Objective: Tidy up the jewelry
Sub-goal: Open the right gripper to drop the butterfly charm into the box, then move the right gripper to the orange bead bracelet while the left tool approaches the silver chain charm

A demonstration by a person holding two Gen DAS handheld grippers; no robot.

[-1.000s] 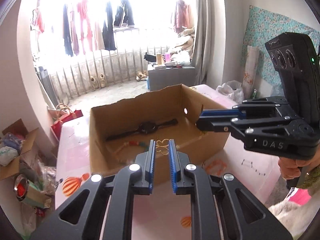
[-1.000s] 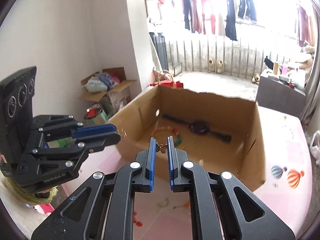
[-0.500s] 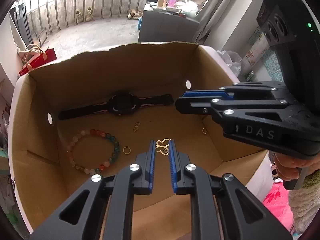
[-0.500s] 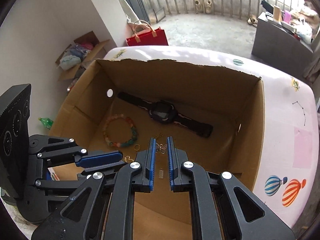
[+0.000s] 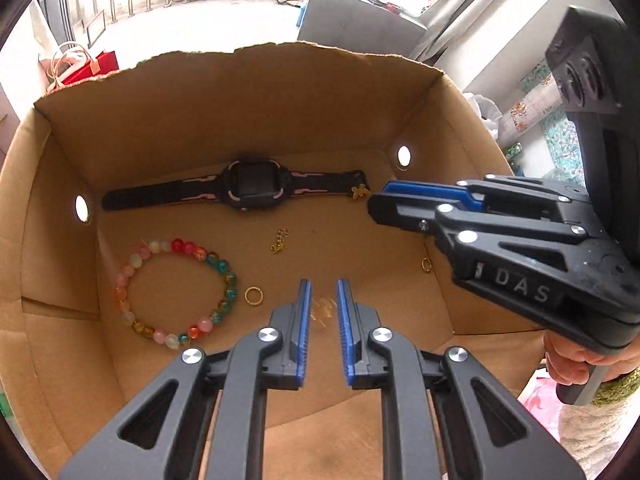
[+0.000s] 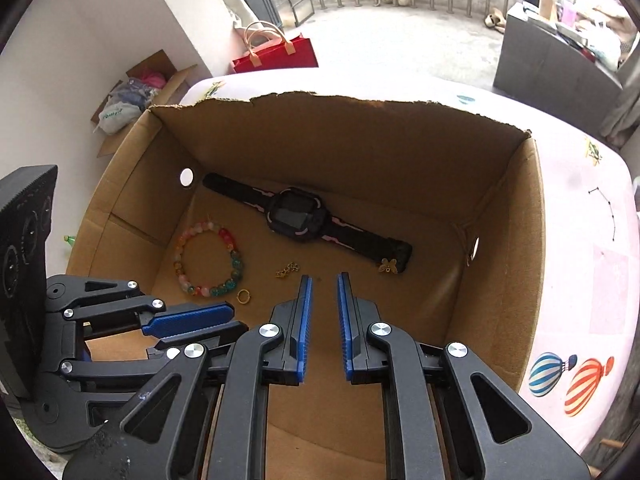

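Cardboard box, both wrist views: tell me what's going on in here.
A person holds tongs in each hand over an open cardboard box, sorting jewelry into it. The right tongs are opening with nothing between them; a gold butterfly charm lies at the strap end of the watch. A blurred gold charm shows between the left tongs; whether it is gripped is unclear. A bead bracelet, gold ring and chain piece lie on the box floor.

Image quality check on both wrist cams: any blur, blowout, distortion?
Left wrist: gold charm seen between the left tongs is smeared, rest sharp; balcony floor blown out. Right wrist: sharp throughout; fisheye bows the cardboard box rim; dark vignette at corners.
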